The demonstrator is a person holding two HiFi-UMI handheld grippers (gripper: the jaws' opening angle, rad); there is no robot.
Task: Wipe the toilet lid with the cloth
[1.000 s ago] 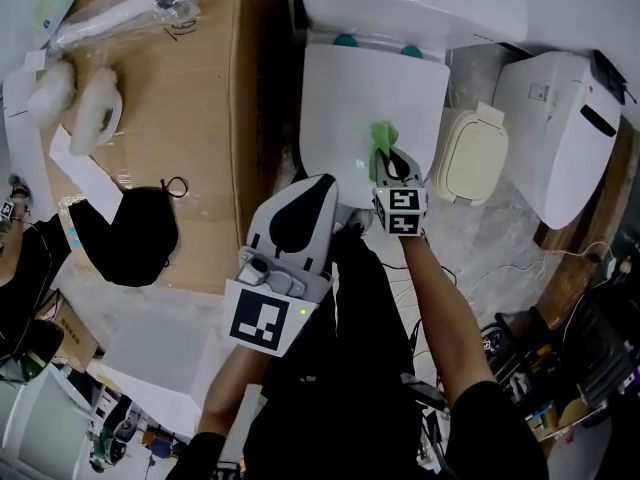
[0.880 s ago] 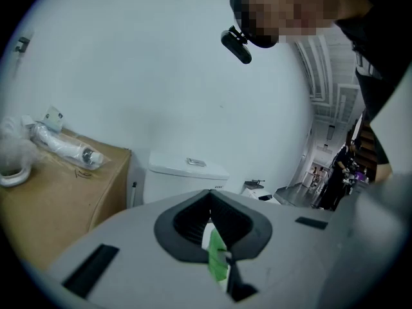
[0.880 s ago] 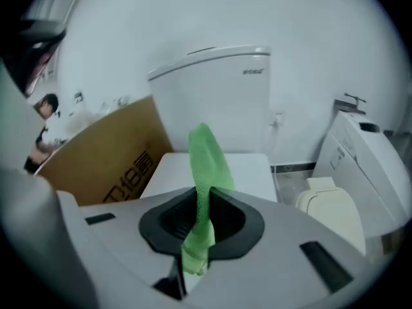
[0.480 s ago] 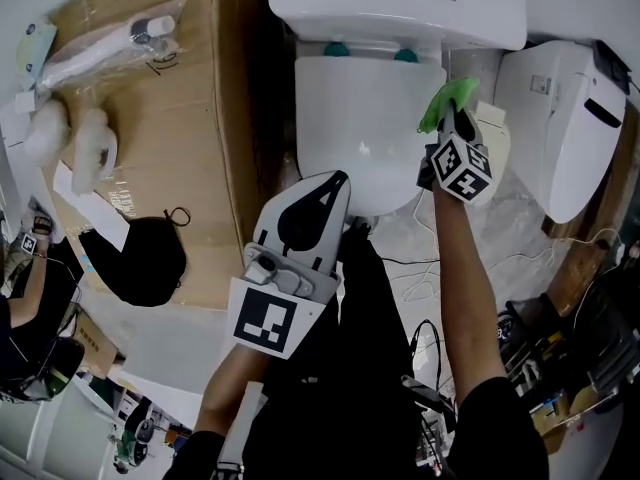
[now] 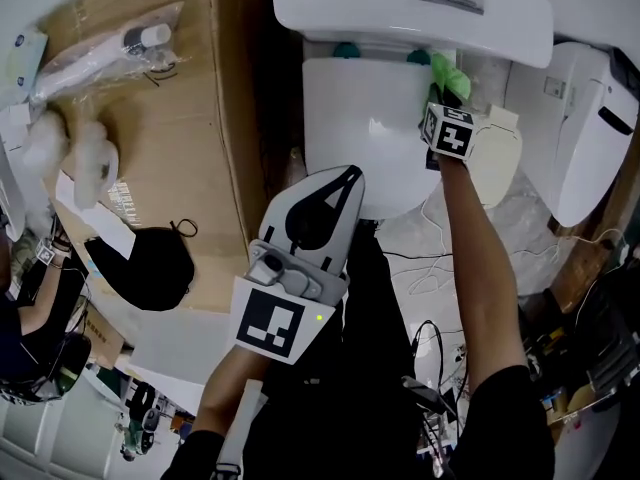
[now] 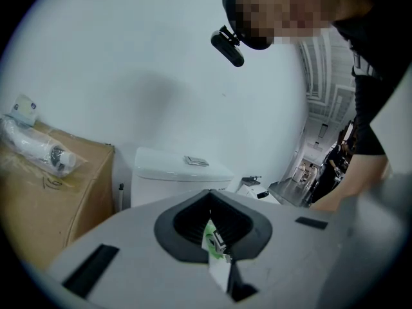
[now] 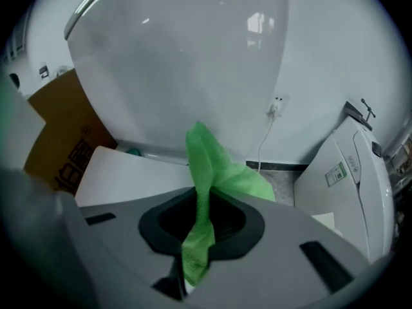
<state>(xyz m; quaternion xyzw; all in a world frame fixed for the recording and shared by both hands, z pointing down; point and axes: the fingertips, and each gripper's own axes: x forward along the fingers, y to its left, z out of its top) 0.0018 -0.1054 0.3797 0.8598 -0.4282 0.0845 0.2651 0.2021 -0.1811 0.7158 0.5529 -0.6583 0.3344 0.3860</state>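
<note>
While clamped on one green mesh cloth (image 5: 447, 71): right gripper (image 5: 447, 96).
Bunched just past those fingertips, beside the far corner of one white toilet lid (image 5: 368, 133); left gripper (image 5: 345, 175) well apart, fingers pressed together, empty.

A bright green cloth (image 7: 205, 172) is showing in the grey right tool (image 5: 443, 96), whose cube (image 5: 450, 133) is wearing black-and-white squares. Beside that tool the toilet lid (image 5: 370, 138) is gleaming white. Left of the grey-and-black left tool (image 5: 345, 180), a cardboard box (image 5: 170, 138) is showing brown.

text | cardboard box (image 7: 64, 131): black printed characters, illegible | else none
</note>
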